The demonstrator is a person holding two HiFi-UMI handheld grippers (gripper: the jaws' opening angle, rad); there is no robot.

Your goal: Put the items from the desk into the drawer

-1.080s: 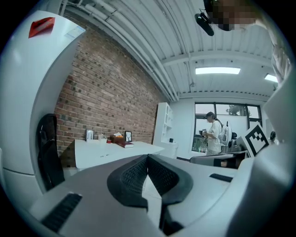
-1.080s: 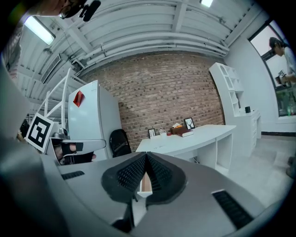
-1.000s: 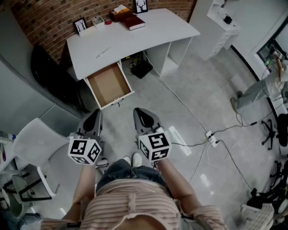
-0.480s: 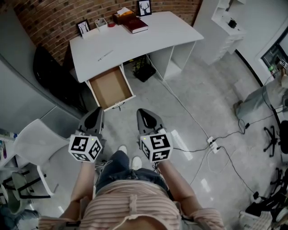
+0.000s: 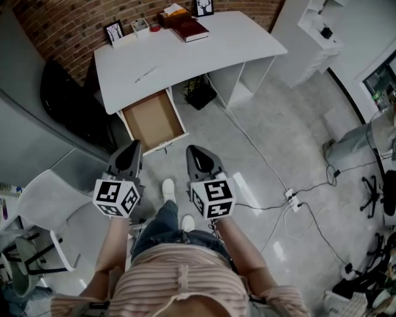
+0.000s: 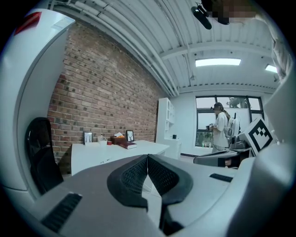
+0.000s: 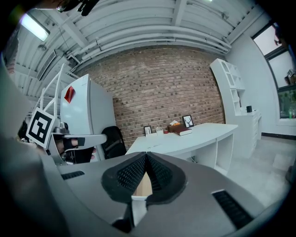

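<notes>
A white desk (image 5: pixel 185 59) stands against the brick wall with its drawer (image 5: pixel 151 121) pulled open and empty. On the desk lie a dark red book (image 5: pixel 193 31), a tissue box (image 5: pixel 173 13), two picture frames (image 5: pixel 113 31), a small cup (image 5: pixel 140 26) and a pen (image 5: pixel 145 74). My left gripper (image 5: pixel 133 146) and right gripper (image 5: pixel 194 151) are held side by side over the floor, short of the drawer, both shut and holding nothing. In the right gripper view the desk (image 7: pixel 185 141) and book (image 7: pixel 183 132) lie ahead.
A black office chair (image 5: pixel 62 99) stands left of the desk and a white chair (image 5: pixel 49 198) at my left. A black bag (image 5: pixel 201 96) sits under the desk. Cables and a power strip (image 5: pixel 291 195) cross the floor at the right. A person (image 6: pixel 221 127) stands by the window.
The person has stepped toward the desk, carrying both shut grippers forward; one foot now shows ahead between them. The drawer and the desk items have not moved.
</notes>
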